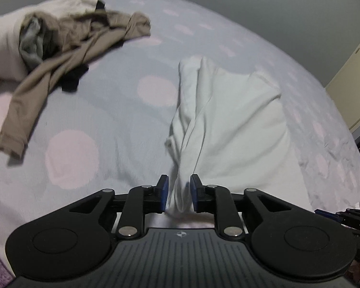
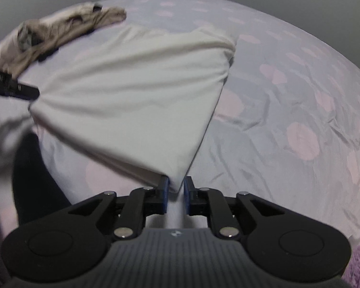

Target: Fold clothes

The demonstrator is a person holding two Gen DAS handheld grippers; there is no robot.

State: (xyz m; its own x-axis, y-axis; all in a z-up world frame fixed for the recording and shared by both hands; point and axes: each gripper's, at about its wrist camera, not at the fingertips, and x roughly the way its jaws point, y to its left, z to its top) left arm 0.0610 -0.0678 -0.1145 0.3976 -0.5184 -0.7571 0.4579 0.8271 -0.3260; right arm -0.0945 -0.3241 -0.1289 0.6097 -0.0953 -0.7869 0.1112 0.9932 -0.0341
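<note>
A white garment [image 1: 230,124] lies spread on the bed, stretched between both grippers. My left gripper [image 1: 179,192] is shut on a bunched corner of it. My right gripper [image 2: 175,192] is shut on another corner of the white garment [image 2: 132,96], which fans out taut and lifted toward the far side. The left gripper also shows at the left edge of the right wrist view [image 2: 16,88], pinching the cloth. The right gripper shows at the lower right of the left wrist view [image 1: 343,217].
The bed has a lilac sheet with pink dots [image 1: 108,120]. A pile of tan and grey clothes [image 1: 67,38] lies at the far left, also in the right wrist view [image 2: 60,26]. A wall and a door [image 1: 352,76] stand at right.
</note>
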